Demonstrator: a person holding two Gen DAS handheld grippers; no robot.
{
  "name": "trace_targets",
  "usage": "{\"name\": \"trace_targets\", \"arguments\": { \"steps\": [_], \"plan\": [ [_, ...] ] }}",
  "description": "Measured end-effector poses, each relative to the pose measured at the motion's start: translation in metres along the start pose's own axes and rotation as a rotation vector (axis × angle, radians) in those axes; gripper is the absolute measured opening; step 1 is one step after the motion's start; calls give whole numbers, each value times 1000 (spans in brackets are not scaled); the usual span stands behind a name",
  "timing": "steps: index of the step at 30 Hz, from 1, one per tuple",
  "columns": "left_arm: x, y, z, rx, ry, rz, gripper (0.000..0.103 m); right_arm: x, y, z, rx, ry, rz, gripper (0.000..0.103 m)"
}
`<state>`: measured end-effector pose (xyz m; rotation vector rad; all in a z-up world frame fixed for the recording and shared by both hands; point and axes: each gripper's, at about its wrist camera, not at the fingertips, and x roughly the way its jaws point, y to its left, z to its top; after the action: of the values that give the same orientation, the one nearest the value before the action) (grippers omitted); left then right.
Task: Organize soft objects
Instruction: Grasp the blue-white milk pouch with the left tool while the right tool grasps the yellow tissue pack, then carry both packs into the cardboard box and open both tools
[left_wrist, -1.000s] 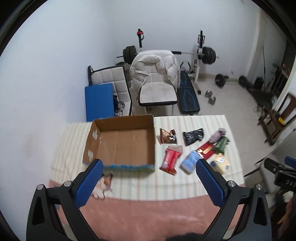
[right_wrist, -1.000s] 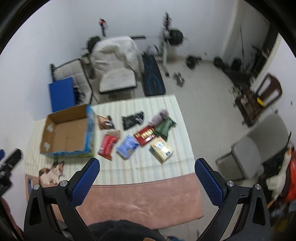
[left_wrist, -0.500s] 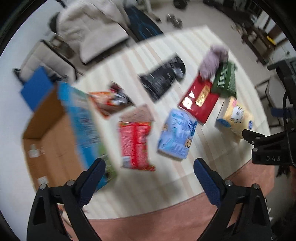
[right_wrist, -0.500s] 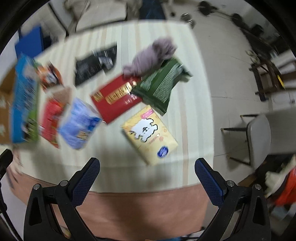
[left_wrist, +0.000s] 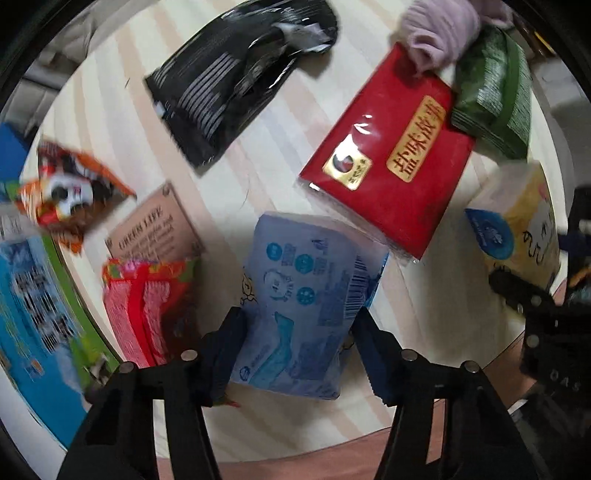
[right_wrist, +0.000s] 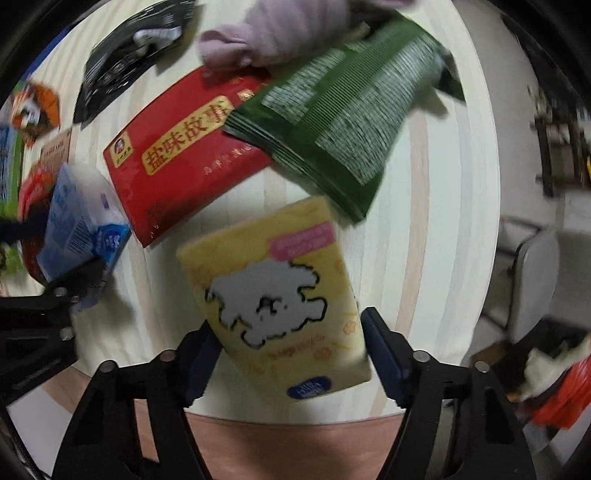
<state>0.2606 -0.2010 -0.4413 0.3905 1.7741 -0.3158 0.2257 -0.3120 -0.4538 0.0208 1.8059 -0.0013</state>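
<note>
A blue tissue pack (left_wrist: 303, 306) lies flat on the striped tablecloth (left_wrist: 122, 122). My left gripper (left_wrist: 299, 350) straddles it from above; its jaws are closing and the blue pads touch both sides of the pack. In the right wrist view a yellow tissue pack (right_wrist: 280, 295) with a white cartoon dog lies between the fingers of my right gripper (right_wrist: 288, 350). Those jaws are closing too, and the pads meet the pack's edges. Both grippers point almost straight down.
Nearby lie a red packet (left_wrist: 384, 173), a green packet (left_wrist: 495, 99), a lilac cloth (left_wrist: 439, 33), a black packet (left_wrist: 236, 70), an orange snack bag (left_wrist: 70, 192) and a red-pink pack (left_wrist: 147, 306). The cardboard box (left_wrist: 33, 314) stands left. A grey chair (right_wrist: 532, 280) is off the table's right.
Both grippers have dropped from high above the table to just over it and tipped downward. Their jaws have narrowed from wide open onto the blue and yellow packs.
</note>
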Motion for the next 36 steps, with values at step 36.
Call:
{"name": "trace_targets", "arguments": {
  "steps": [36],
  "plan": [
    [-184,128,-189,-485,-399,-140,36,-160,84,-113,-93,-245,256,66]
  ]
}}
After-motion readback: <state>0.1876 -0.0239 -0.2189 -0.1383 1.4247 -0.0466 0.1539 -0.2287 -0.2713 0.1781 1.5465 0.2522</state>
